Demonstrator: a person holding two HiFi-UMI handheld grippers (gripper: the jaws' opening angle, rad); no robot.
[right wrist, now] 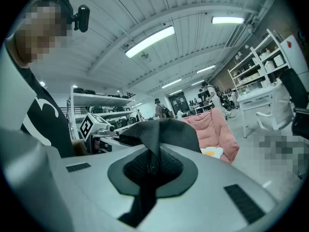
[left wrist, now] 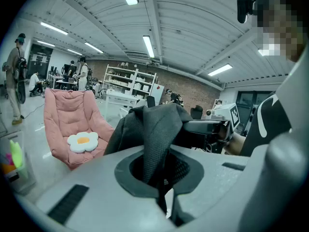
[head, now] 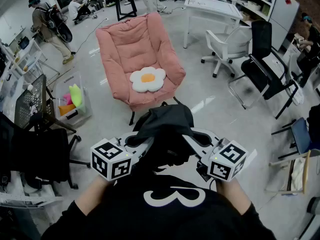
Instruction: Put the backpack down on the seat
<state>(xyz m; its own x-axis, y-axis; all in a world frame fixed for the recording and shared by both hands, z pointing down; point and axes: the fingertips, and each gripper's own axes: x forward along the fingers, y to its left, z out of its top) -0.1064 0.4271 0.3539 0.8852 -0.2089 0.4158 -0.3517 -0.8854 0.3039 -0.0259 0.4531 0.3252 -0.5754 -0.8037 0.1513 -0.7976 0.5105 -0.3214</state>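
Note:
A black backpack [head: 165, 129] hangs in the air in front of me, held up between both grippers. My left gripper [head: 145, 143] is shut on the backpack's dark mesh strap [left wrist: 157, 153]. My right gripper [head: 192, 140] is shut on the other strap [right wrist: 150, 164]. Ahead stands a pink padded chair [head: 135, 49], its seat holding a white flower-shaped cushion [head: 147, 79] with a yellow centre. The same chair [left wrist: 67, 115] shows left of the bag in the left gripper view, and behind the bag as the pink chair [right wrist: 217, 129] in the right gripper view.
A white desk [head: 212, 6] and a white office chair [head: 227, 46] stand at the back right, with black chairs [head: 265, 69] further right. A clear bin of toys [head: 70, 101] and a black chair [head: 40, 149] sit at left. A person [head: 47, 26] walks at far left.

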